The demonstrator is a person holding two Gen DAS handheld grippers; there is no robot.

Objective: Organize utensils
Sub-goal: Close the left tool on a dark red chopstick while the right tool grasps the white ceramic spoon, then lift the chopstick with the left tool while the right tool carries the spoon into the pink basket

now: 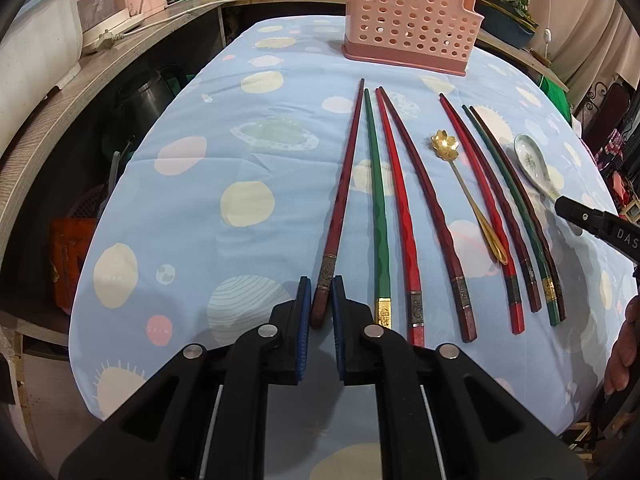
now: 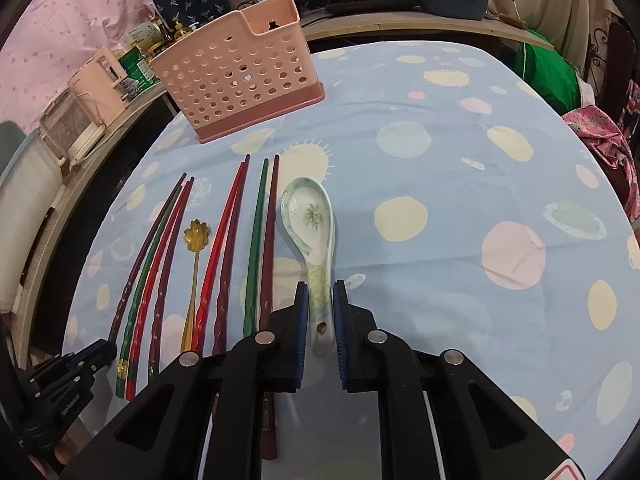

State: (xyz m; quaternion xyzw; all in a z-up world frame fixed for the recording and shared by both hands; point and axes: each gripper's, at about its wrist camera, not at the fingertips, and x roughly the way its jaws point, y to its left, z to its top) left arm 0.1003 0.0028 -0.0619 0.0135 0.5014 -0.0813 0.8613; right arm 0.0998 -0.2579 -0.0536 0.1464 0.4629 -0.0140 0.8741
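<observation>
Several red, dark red and green chopsticks (image 1: 400, 208) lie in a row on the blue tablecloth, with a gold flower spoon (image 1: 466, 192) among them and a ceramic soup spoon (image 2: 312, 236) at the right end. My left gripper (image 1: 321, 292) has its jaws closed around the handle end of the leftmost dark red chopstick (image 1: 344, 188). My right gripper (image 2: 321, 296) has its jaws on either side of the ceramic spoon's handle. The pink perforated utensil holder (image 1: 408, 16) stands at the far side; it also shows in the right wrist view (image 2: 244, 72).
The table (image 1: 224, 140) has a blue cloth with pastel planets. Counters with appliances, pots and boxes surround it on the left and back. The right gripper's tip (image 1: 592, 218) shows at the right edge of the left wrist view.
</observation>
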